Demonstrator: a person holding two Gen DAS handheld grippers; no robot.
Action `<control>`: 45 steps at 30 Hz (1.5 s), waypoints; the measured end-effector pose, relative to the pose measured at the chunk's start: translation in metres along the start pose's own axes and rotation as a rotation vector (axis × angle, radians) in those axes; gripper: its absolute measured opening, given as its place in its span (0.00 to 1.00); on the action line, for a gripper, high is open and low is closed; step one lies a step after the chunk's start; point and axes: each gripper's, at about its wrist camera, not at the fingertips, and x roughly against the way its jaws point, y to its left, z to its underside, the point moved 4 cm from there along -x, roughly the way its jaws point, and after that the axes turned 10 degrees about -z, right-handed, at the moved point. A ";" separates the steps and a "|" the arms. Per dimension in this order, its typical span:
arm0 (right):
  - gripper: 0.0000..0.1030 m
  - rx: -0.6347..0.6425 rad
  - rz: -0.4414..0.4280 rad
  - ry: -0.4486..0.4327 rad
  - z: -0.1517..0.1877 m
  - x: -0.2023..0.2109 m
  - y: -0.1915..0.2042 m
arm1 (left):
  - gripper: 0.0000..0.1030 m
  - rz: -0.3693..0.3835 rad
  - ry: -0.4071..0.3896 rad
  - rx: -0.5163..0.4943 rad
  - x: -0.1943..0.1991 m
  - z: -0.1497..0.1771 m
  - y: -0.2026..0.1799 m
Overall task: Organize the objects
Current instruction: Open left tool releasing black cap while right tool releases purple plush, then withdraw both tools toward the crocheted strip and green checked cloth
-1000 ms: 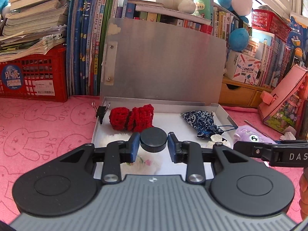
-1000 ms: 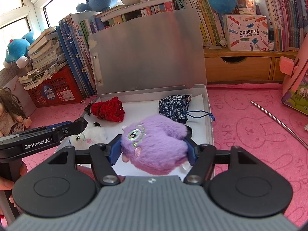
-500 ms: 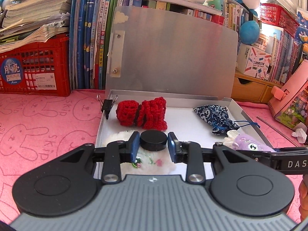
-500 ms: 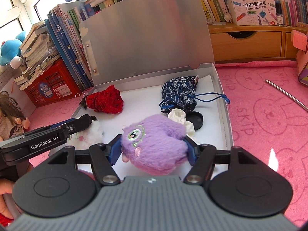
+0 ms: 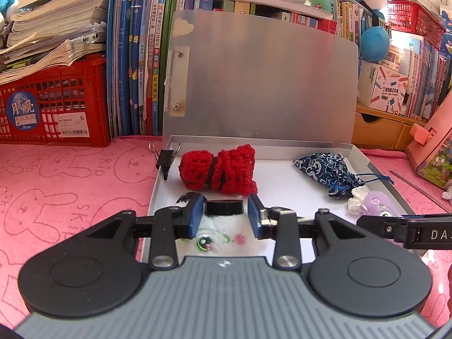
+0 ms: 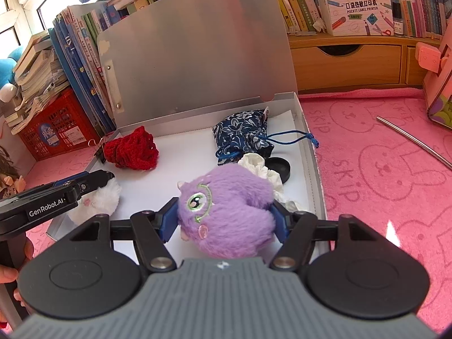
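The left gripper (image 5: 226,212) fingers have just opened off the round black disc (image 5: 224,207), while the right gripper (image 6: 224,220) fingers clamp the fluffy purple plush toy (image 6: 226,212), red crochet bundle (image 6: 131,149) at ten o'clock.

Tabletop under a pink bunny-print cloth (image 6: 381,169), open metal case (image 5: 375,169) at its middle, red crate (image 5: 56,107) at left, metal rod (image 6: 415,141) at right, standing books (image 5: 138,56) behind.

**Colours and patterns in your views**

Your purple plush (image 6: 228,217) has a green embroidered eye and pink cheek. The knitted bundle (image 5: 219,171) is red with a black band. The pouch (image 6: 243,135) is navy with white floral print and blue cord. The disc (image 5: 224,207) is black. The box (image 5: 262,84) is silver; the cloth (image 5: 56,186) is pink with rabbit outlines.
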 end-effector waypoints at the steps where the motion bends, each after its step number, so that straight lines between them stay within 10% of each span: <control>1: 0.70 -0.003 -0.006 -0.005 0.000 0.001 0.000 | 0.62 0.011 -0.002 0.004 0.001 0.000 0.000; 4: 0.79 -0.004 -0.027 -0.011 -0.001 0.004 0.001 | 0.80 0.012 -0.012 0.002 0.006 -0.003 -0.003; 12: 0.88 0.025 -0.035 -0.037 -0.002 0.021 0.008 | 0.88 -0.020 -0.038 -0.076 0.028 -0.004 -0.008; 45: 0.99 0.238 -0.115 -0.066 0.084 0.130 0.062 | 0.90 0.119 -0.055 -0.120 0.164 0.073 0.016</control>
